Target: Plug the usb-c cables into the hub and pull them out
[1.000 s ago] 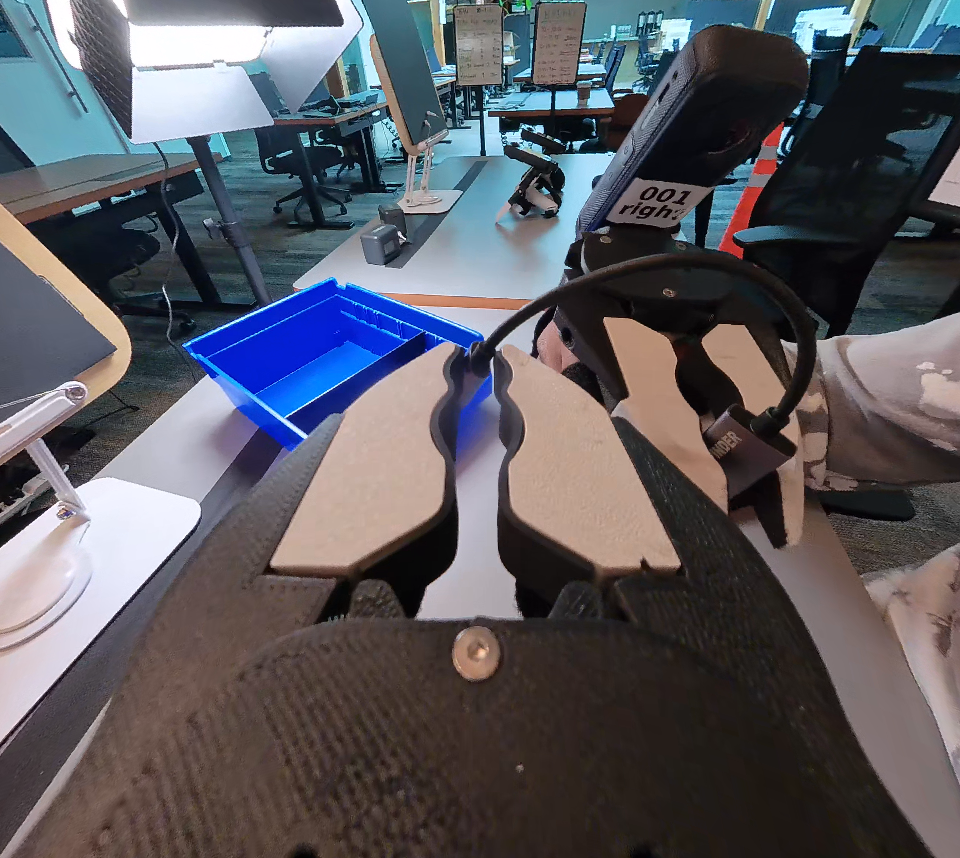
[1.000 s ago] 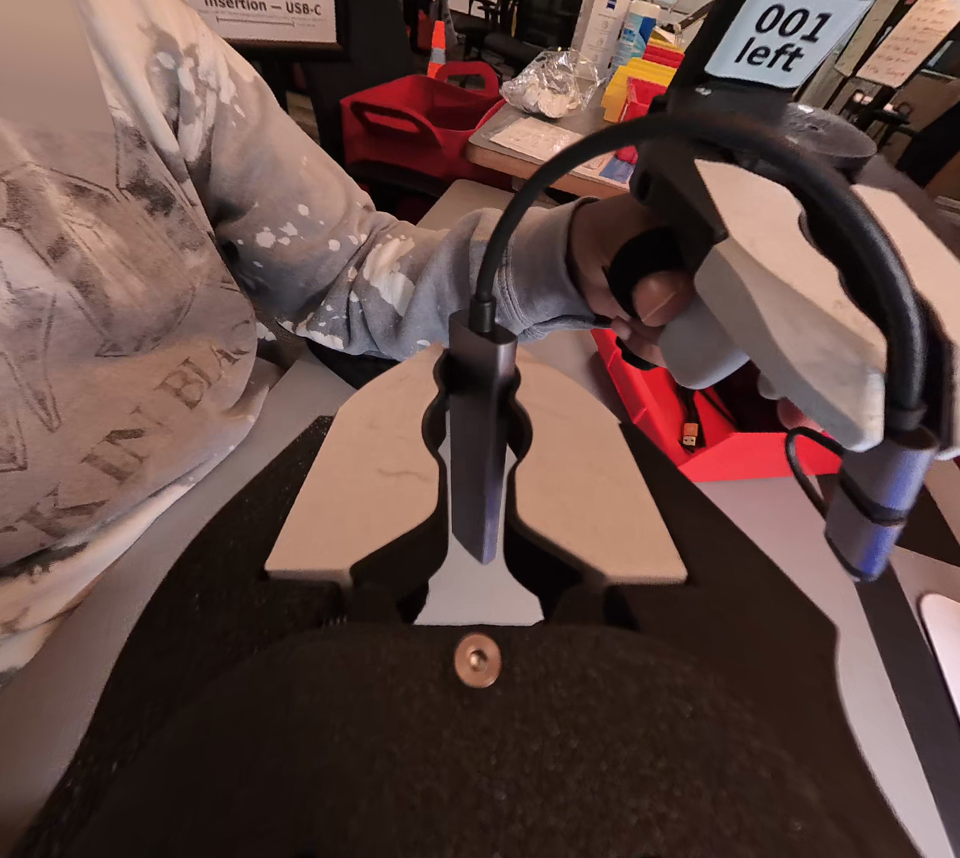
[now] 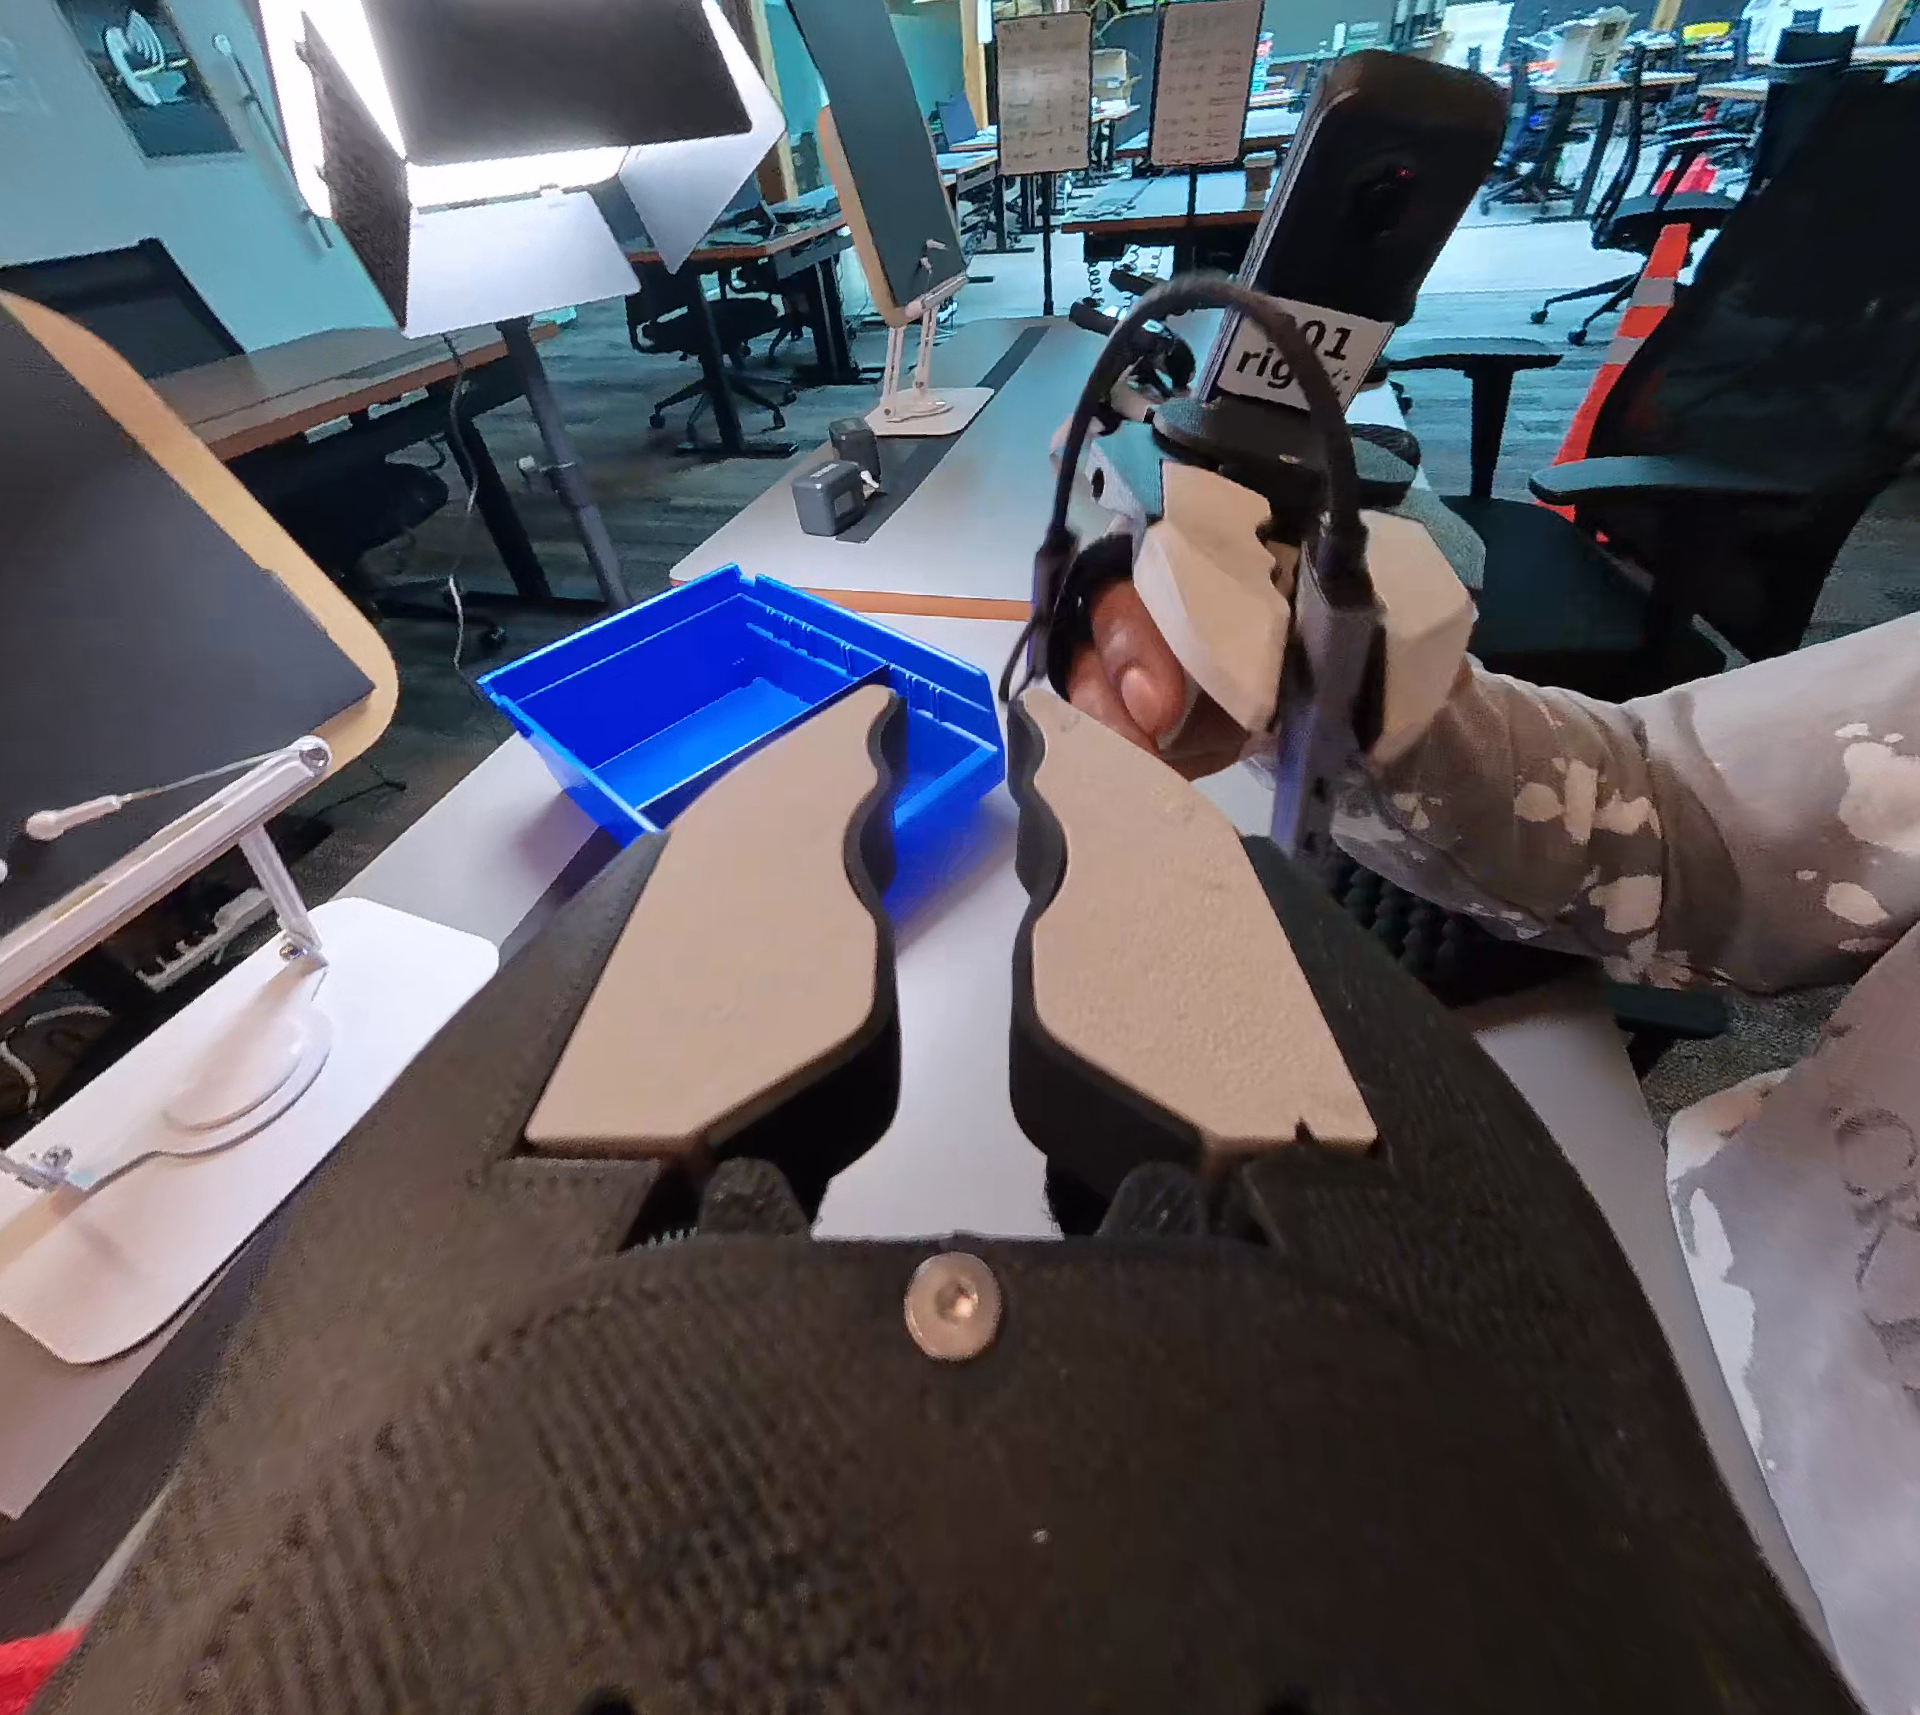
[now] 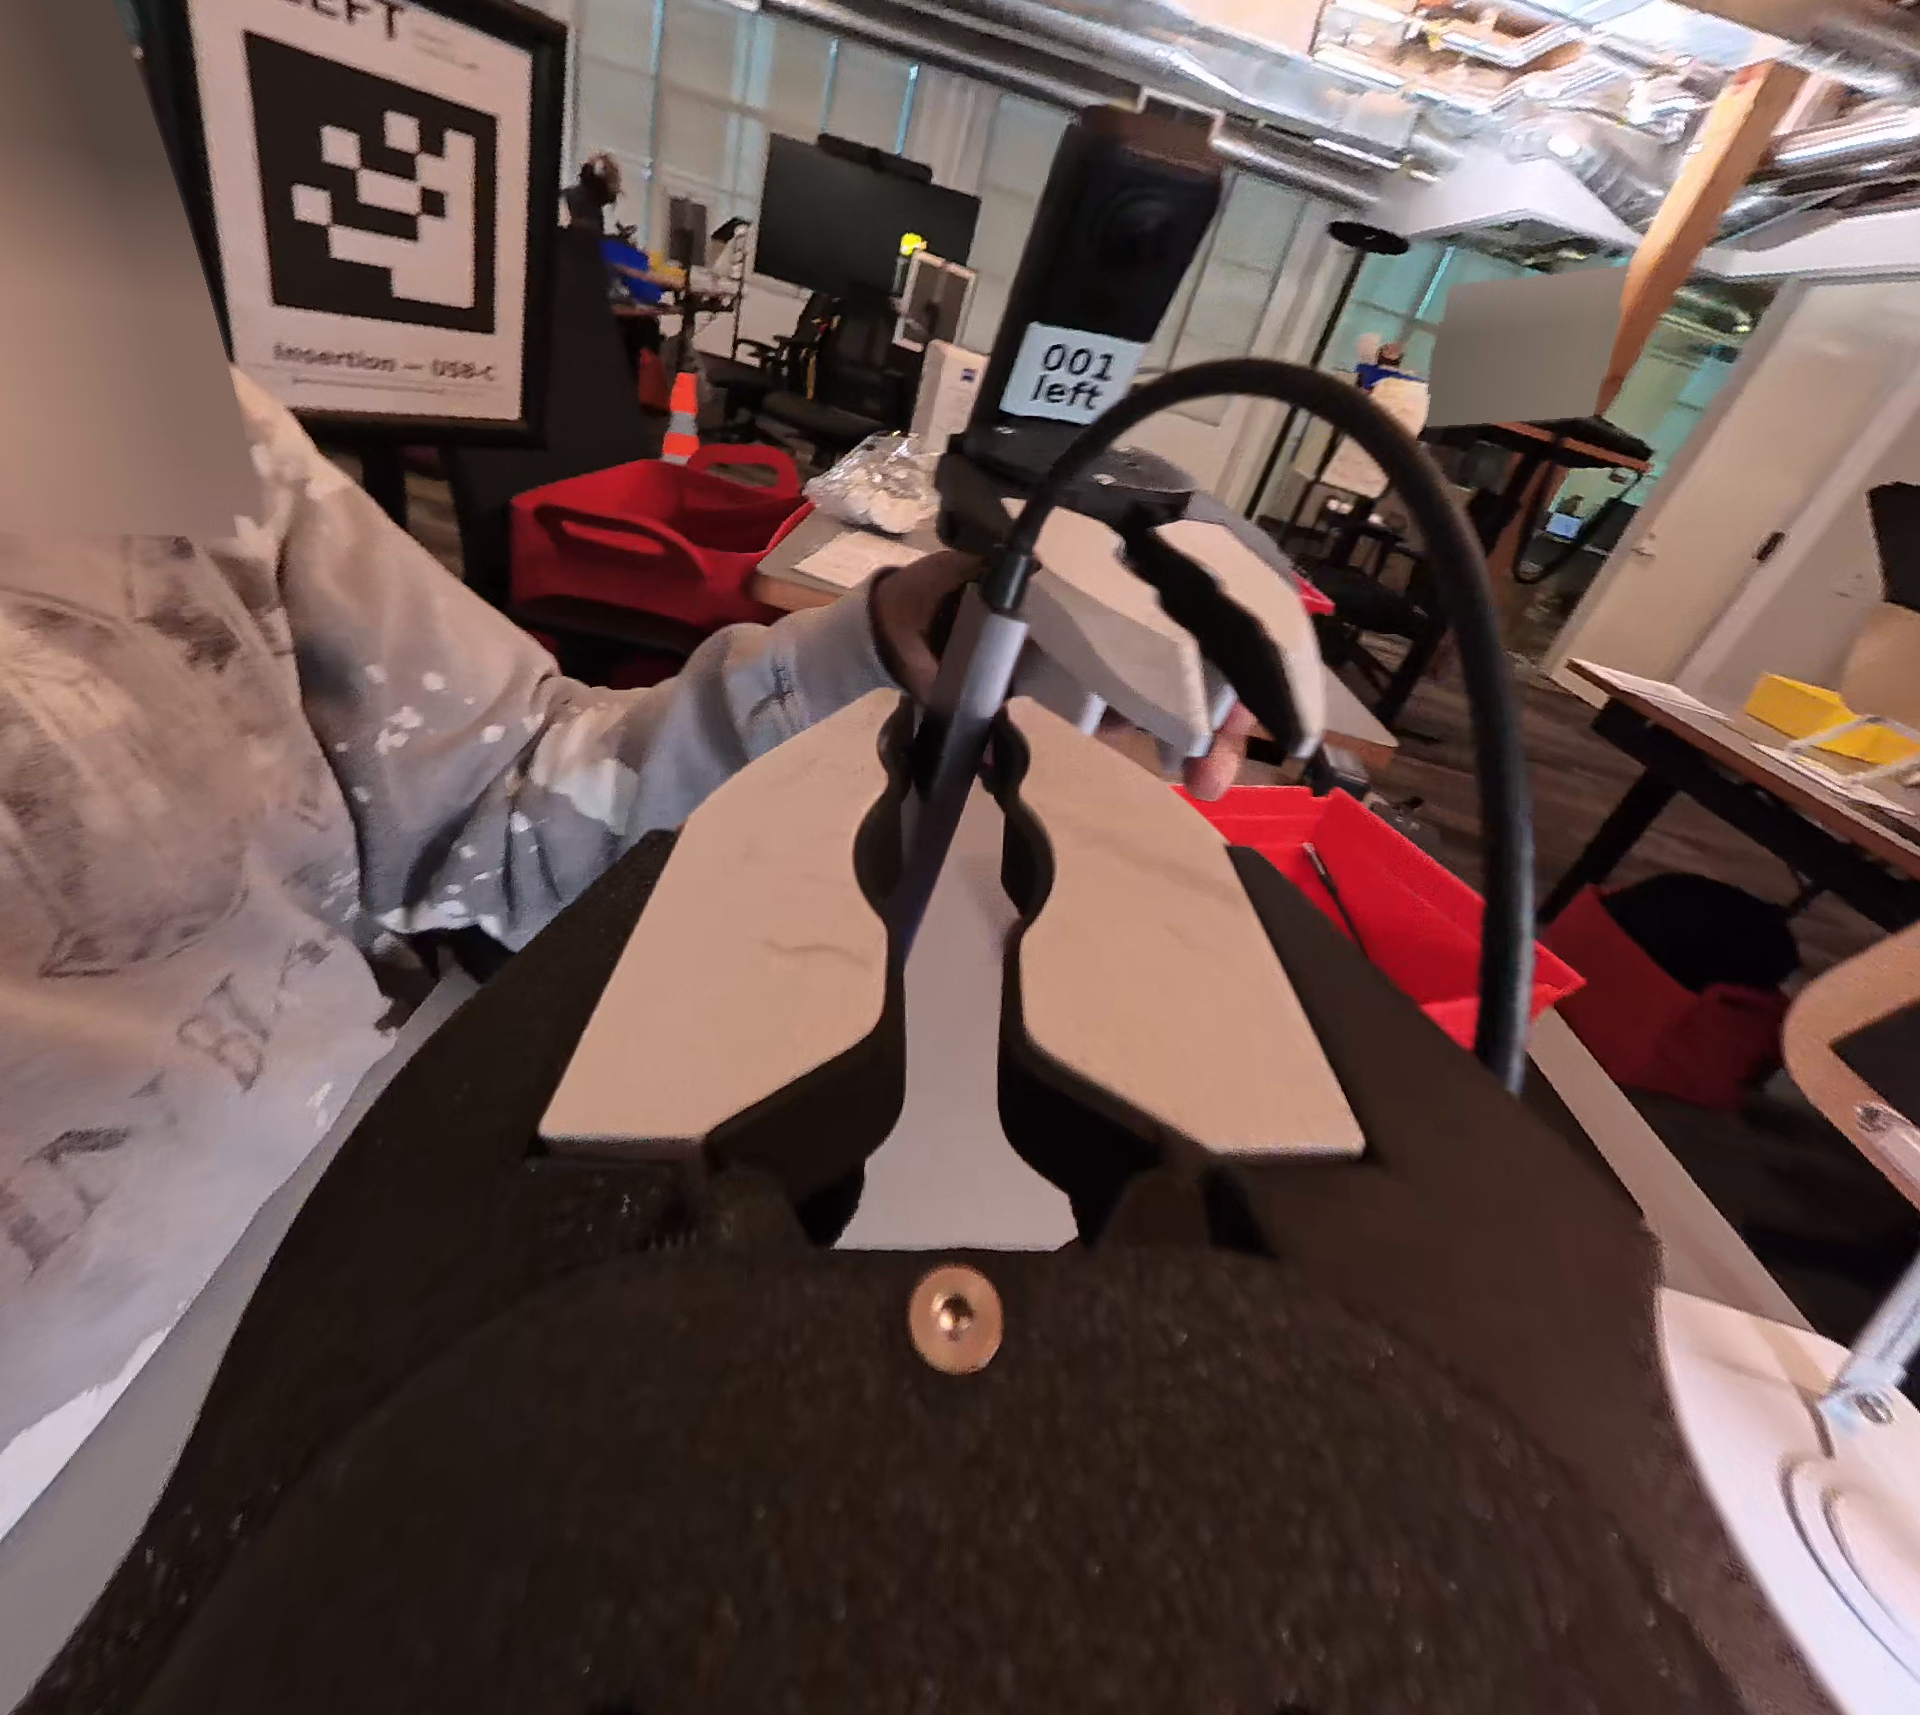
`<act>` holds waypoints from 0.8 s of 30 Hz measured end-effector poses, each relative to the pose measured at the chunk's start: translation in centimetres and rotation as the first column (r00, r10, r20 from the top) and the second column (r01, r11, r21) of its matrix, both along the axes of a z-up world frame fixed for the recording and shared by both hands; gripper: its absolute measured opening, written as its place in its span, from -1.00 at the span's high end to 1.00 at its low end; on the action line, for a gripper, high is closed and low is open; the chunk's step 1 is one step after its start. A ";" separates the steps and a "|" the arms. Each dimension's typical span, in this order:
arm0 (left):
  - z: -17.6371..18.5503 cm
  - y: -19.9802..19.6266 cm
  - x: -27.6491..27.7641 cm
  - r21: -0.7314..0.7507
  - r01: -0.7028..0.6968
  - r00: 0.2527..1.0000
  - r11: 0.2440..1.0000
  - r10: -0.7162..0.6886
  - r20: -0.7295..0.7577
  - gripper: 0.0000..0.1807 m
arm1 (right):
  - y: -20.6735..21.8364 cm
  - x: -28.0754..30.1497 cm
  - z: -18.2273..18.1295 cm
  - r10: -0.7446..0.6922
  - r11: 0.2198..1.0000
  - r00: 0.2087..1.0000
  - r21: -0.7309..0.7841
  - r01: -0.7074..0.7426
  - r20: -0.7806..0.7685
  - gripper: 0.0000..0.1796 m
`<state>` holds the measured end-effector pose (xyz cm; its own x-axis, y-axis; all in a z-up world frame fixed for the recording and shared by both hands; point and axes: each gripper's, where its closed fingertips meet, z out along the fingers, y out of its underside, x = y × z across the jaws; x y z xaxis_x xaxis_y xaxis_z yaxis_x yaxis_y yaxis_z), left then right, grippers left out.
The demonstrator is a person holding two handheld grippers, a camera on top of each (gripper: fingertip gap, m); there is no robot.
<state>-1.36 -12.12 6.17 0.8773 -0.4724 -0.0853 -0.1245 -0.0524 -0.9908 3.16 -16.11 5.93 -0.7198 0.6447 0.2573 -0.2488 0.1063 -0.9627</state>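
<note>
1. Overhead of the grey table (image 3: 940,1177), held the left gripper (image 3: 951,715) with jaws parted and nothing between the pads; blue bin (image 3: 727,709) visible through the gap.
2. Clamped in the right gripper (image 4: 951,715): a slim grey metallic hub (image 4: 961,730), seen edge-on, tilted, upper end poking above the fingertips.
3. Ran from the hub's top a black cable (image 4: 1455,626), arching high and coming down on the right side, lower end lost behind the gripper body.
4. Seen from the left wrist view, the same hub (image 3: 1325,709) gripped between the right gripper's pale fingers (image 3: 1210,595), with the cable (image 3: 1081,460) looping up over the top and hanging down its near side, free end dangling just beside the left gripper's right fingertip.
5. Noted a person's hand (image 3: 1132,689) on the right gripper's handle, mottled grey sleeve (image 3: 1621,813) behind.
6. Noted a red bin (image 4: 1382,896) on the table past the right gripper.
</note>
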 end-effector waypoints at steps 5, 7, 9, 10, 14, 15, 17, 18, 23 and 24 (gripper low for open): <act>-2.0 0.9 -0.8 -0.041 -0.042 0.999 0.998 0.041 -0.024 0.80 | 1.8 -1.0 -0.4 -0.044 0.998 0.999 -0.047 0.045 0.012 0.89; -2.9 1.4 -0.5 -0.063 -0.012 1.000 0.998 0.012 0.001 0.80 | 2.3 -1.7 -1.0 -0.054 0.996 0.998 -0.065 0.057 0.037 0.89; -4.1 1.5 0.2 -0.094 0.054 0.998 0.994 -0.052 0.023 0.79 | 2.8 -2.5 -1.9 -0.069 0.994 0.995 -0.080 0.075 0.074 0.90; -4.7 1.5 0.5 -0.109 0.081 0.996 0.991 -0.078 0.034 0.78 | 3.1 -2.8 -2.3 -0.078 0.991 0.992 -0.096 0.088 0.098 0.90; -6.0 0.3 1.2 -0.190 0.120 0.990 0.974 -0.104 0.090 0.76 | 3.8 -2.4 -2.2 -0.106 0.978 0.977 -0.156 0.135 0.183 0.90; -6.0 -0.2 1.5 -0.194 0.120 0.991 0.974 -0.106 0.083 0.74 | 3.7 -2.1 -1.8 -0.110 0.976 0.975 -0.164 0.143 0.192 0.90; -5.9 -1.1 2.1 -0.174 0.108 0.993 0.979 -0.099 0.060 0.72 | 3.3 -1.5 -1.0 -0.130 0.971 0.973 -0.175 0.164 0.190 0.90; -5.8 -1.6 2.5 -0.158 0.102 0.994 0.982 -0.095 0.049 0.72 | 3.1 -1.2 -0.7 -0.155 0.969 0.972 -0.162 0.184 0.174 0.90; -6.1 -2.8 4.4 -0.111 0.092 0.996 0.990 -0.091 0.009 0.63 | 1.5 0.7 0.6 -0.211 0.968 0.976 -0.126 0.217 0.056 0.90; -6.3 -2.8 4.7 -0.106 0.100 0.995 0.989 -0.101 -0.008 0.61 | 1.0 0.8 0.7 -0.195 0.973 0.980 -0.121 0.199 0.045 0.90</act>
<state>3.34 -14.90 -0.16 0.8240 -0.5651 -0.0416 -0.1473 -0.1426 -0.9788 3.98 -15.06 6.68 -0.5824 0.7999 0.1445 -0.2028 0.0292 -0.9788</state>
